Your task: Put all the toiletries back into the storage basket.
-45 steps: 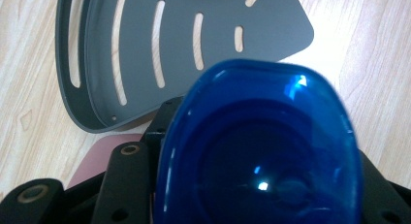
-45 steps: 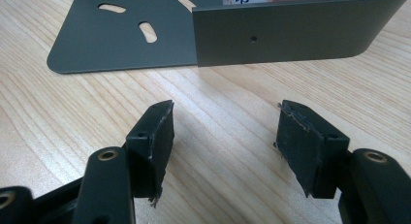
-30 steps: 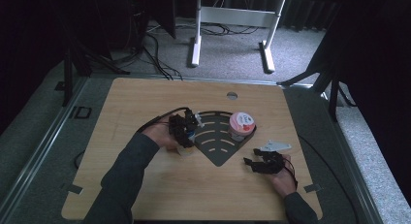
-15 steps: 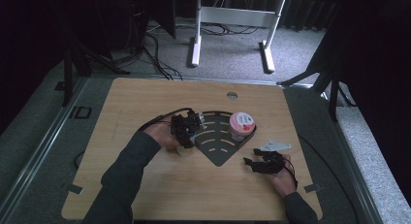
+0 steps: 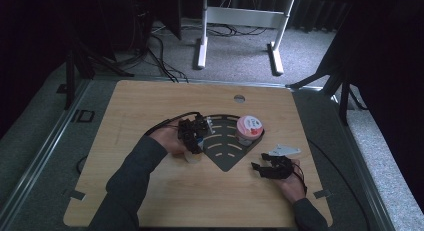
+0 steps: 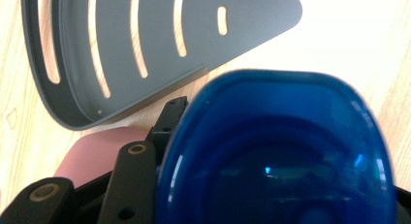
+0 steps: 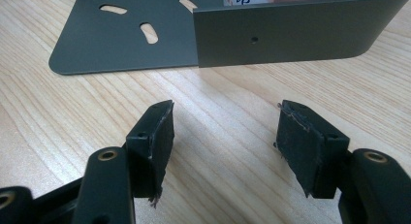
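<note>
Wooden table (image 5: 150, 111) on grey carpet, left gripper (image 5: 192, 136) clamping blue cup (image 6: 276, 151) by slotted tray (image 5: 227, 148), right gripper (image 7: 225, 146) released, empty.

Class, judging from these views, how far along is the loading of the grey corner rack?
Done: a pink-lidded tub stands in the grey corner rack. In hand: the left gripper holds a blue container at the rack's left edge. Left: setting it in. The right gripper rests open and empty.

Lab/recording setup – dark curtains (image 5: 390, 66), floor cables (image 5: 160, 51), wood table (image 5: 150, 106) on carpet.
</note>
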A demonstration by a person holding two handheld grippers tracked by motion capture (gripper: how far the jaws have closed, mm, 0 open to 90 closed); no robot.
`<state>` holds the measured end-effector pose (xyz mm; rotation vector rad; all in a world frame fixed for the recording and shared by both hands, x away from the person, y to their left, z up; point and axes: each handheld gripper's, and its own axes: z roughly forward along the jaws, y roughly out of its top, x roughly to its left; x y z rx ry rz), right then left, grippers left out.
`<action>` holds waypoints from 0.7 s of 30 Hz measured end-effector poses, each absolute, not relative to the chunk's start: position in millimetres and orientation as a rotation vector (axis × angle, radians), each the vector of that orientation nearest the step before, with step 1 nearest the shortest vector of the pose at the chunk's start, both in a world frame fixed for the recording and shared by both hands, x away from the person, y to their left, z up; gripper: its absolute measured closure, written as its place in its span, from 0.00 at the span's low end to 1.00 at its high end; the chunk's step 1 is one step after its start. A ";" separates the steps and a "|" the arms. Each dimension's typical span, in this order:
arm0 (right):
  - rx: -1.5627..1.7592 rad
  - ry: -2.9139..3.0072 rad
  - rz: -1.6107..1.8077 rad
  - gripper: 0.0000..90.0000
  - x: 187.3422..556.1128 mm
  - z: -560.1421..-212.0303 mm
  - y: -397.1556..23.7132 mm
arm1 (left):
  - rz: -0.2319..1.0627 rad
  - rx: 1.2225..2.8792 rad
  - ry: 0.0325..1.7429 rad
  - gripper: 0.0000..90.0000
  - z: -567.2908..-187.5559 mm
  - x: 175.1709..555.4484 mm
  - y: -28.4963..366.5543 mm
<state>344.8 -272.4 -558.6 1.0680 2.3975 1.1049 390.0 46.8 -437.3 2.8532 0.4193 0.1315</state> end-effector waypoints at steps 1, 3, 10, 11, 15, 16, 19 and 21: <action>1.068 2.398 1.106 0.43 344.8 -558.6 -272.4 | 0.125 2.850 0.416 0.61 -437.3 389.6 46.1; 1.068 2.397 1.105 0.43 344.8 -558.6 -272.4 | 0.105 2.847 0.410 0.61 -437.3 390.0 45.0; 1.067 2.399 1.106 0.43 345.0 -558.6 -272.6 | 0.091 2.830 0.403 0.61 -437.7 388.7 40.9; 1.066 2.399 1.107 0.43 345.0 -558.6 -272.6 | 0.091 2.833 0.400 0.61 -437.6 388.5 40.3; 1.067 2.399 1.107 0.43 345.0 -558.6 -272.7 | 0.087 2.832 0.379 0.61 -436.3 387.6 37.7; 1.067 2.399 1.107 0.43 345.0 -558.6 -272.7 | 0.083 2.826 0.382 0.61 -435.8 387.0 36.9; 1.067 2.399 1.107 0.43 345.0 -558.6 -272.7 | 0.072 2.808 0.368 0.61 -433.8 386.5 35.0; 1.066 2.399 1.107 0.43 345.0 -558.6 -272.7 | 0.073 2.797 0.359 0.61 -433.4 385.7 32.7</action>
